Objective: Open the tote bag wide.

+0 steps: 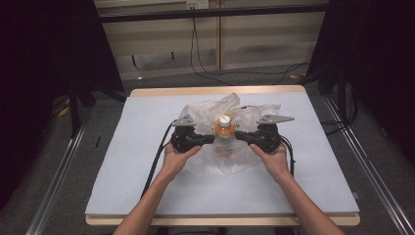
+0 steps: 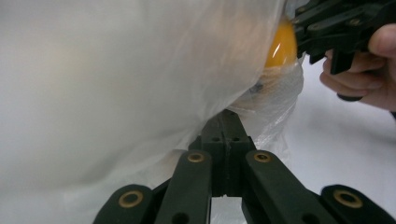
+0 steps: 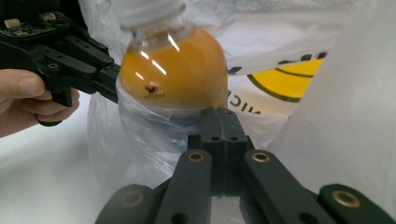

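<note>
A clear bottle (image 1: 224, 133) of orange drink with a white cap stands upright inside a crumpled see-through plastic bag (image 1: 210, 110) in the middle of the table. My left gripper (image 1: 211, 139) comes at the bottle from the left and my right gripper (image 1: 239, 136) from the right. In the left gripper view the jaws (image 2: 227, 116) are pressed together with bag film (image 2: 140, 70) pinched at their tip, the bottle (image 2: 282, 44) behind it. In the right gripper view the jaws (image 3: 219, 114) are likewise closed on the bag's film just below the bottle's (image 3: 173, 70) shoulder. The left gripper (image 3: 114, 84) faces it.
The table (image 1: 147, 147) has a pale blue-grey cover and wooden edges. Black cables trail from both grippers toward the front edge. The bag carries a yellow print (image 3: 289, 79). Dark curtains and metal rails flank the table; cables lie on the floor behind.
</note>
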### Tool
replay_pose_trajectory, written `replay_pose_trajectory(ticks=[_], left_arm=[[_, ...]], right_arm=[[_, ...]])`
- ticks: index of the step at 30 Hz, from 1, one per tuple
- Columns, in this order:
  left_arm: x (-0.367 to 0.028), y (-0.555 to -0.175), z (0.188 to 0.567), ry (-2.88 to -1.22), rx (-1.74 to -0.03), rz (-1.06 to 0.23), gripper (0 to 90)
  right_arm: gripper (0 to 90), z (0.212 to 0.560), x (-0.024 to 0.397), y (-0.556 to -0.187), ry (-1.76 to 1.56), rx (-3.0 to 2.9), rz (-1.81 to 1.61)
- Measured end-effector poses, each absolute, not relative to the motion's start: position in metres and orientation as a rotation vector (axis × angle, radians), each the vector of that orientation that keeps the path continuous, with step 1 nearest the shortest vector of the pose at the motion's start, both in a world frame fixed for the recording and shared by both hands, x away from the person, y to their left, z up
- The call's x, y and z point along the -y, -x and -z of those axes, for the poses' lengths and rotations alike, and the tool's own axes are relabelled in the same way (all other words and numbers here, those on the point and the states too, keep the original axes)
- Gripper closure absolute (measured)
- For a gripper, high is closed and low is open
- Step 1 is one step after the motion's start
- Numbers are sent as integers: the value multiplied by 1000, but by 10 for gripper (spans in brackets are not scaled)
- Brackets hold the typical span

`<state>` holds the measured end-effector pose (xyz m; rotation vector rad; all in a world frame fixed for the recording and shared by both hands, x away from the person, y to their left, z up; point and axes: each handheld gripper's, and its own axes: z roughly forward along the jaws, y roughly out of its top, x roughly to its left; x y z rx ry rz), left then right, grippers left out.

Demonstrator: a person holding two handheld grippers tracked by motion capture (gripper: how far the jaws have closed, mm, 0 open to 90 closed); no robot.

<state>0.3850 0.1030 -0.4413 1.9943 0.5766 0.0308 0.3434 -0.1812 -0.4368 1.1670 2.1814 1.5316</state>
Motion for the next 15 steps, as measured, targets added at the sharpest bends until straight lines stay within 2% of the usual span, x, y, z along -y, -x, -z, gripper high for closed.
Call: replay_pose_trajectory(ticks=[15], left_arm=[[-113, -388, 470, -2054, -633, -18, 900]], right_arm=[[900, 467, 179, -342, -1176, -2301, -1419]])
